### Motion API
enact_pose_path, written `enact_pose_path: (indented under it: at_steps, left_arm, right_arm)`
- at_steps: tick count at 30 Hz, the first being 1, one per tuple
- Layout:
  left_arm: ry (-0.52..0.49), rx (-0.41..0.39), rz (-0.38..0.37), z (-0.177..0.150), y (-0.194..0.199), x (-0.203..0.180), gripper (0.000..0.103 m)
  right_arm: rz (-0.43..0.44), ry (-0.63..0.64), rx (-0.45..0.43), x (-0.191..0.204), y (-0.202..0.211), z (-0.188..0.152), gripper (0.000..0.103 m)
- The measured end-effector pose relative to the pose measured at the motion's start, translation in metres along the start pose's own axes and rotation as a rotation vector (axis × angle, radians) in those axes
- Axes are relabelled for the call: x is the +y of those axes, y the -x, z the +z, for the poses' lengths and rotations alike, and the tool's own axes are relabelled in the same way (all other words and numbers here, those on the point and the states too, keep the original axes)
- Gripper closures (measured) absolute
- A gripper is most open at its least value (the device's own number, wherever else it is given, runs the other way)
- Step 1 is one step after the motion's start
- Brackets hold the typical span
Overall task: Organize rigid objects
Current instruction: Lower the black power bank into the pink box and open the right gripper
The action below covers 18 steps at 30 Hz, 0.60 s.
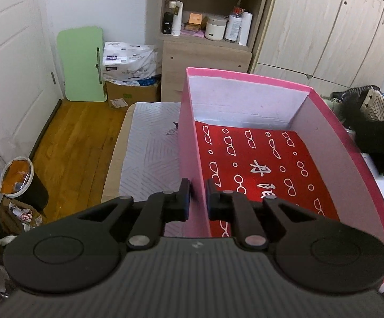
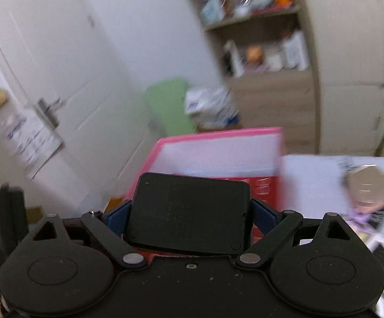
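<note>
My left gripper (image 1: 198,198) pinches the pink box (image 1: 189,143) wall; my right gripper (image 2: 190,212) grasps a black block (image 2: 192,212), mid-frame. Next, I'd lower it inside.

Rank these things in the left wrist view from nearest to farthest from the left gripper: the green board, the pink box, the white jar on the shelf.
1. The pink box: its left wall is clamped in the left gripper.
2. The green board: far left, leaning on the wall beside the door.
3. The white jar: straight ahead, on the shelf behind the box.
</note>
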<state>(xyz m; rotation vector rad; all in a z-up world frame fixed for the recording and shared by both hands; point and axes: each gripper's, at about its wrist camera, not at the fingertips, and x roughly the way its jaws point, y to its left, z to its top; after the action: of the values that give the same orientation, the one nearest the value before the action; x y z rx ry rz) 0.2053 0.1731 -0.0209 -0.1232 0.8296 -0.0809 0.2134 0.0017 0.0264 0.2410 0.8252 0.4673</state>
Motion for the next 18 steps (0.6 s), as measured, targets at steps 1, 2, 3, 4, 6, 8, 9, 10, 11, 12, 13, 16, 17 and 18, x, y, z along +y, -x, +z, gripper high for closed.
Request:
enact_pose_path:
  at_steps: [1,2,3,4,6,8,9,10,11,12,13,16,17,18]
  left_arm:
    - [0.003,0.0,-0.002,0.001,-0.001,0.001,0.092]
    - [0.001,0.0,-0.001,-0.001,-0.001,0.0,0.092]
    - [-0.002,0.0,-0.001,-0.001,-0.001,0.0,0.092]
    - [-0.004,0.001,0.001,-0.001,-0.002,0.0,0.092]
    - [-0.008,0.001,0.002,-0.003,-0.001,-0.001,0.093]
    - [-0.009,0.001,0.003,-0.004,-0.001,-0.001,0.092]
    - [-0.01,-0.001,0.005,-0.004,-0.001,-0.002,0.093]
    - [-0.008,-0.003,0.005,-0.006,-0.001,-0.002,0.093]
    - [-0.006,-0.003,0.003,-0.008,0.001,-0.003,0.093]
    - [-0.006,-0.003,0.004,-0.008,0.001,-0.003,0.093]
    - [-0.004,-0.004,0.005,-0.008,0.001,-0.003,0.093]
    - [-0.003,-0.005,0.007,-0.009,0.001,-0.003,0.093]
    - [-0.002,-0.005,0.007,-0.009,0.002,-0.004,0.093]
    - [-0.001,-0.006,0.009,-0.009,0.002,-0.004,0.093]
  right_arm:
    - [0.011,-0.004,0.052,0.003,-0.018,0.007,0.008]
    - [0.025,-0.012,0.104,0.006,-0.038,0.015,0.008]
    - [0.03,-0.021,0.145,0.007,-0.055,0.022,0.008]
    - [0.025,-0.034,0.185,0.008,-0.071,0.027,0.008]
    - [0.004,-0.068,0.255,0.005,-0.105,0.033,0.008]
    - [-0.015,-0.111,0.308,0.0,-0.133,0.038,0.008]
    - [-0.03,-0.132,0.325,-0.001,-0.144,0.04,0.008]
    - [-0.039,-0.143,0.341,-0.003,-0.155,0.04,0.008]
    - [-0.047,-0.155,0.357,-0.004,-0.165,0.04,0.008]
    - [-0.053,-0.166,0.368,-0.006,-0.171,0.038,0.008]
    - [-0.053,-0.162,0.374,-0.003,-0.174,0.037,0.008]
    - [-0.052,-0.139,0.378,0.005,-0.18,0.033,0.008]
    - [-0.052,-0.132,0.383,0.006,-0.179,0.032,0.007]
    - [-0.057,-0.125,0.39,0.007,-0.182,0.03,0.007]
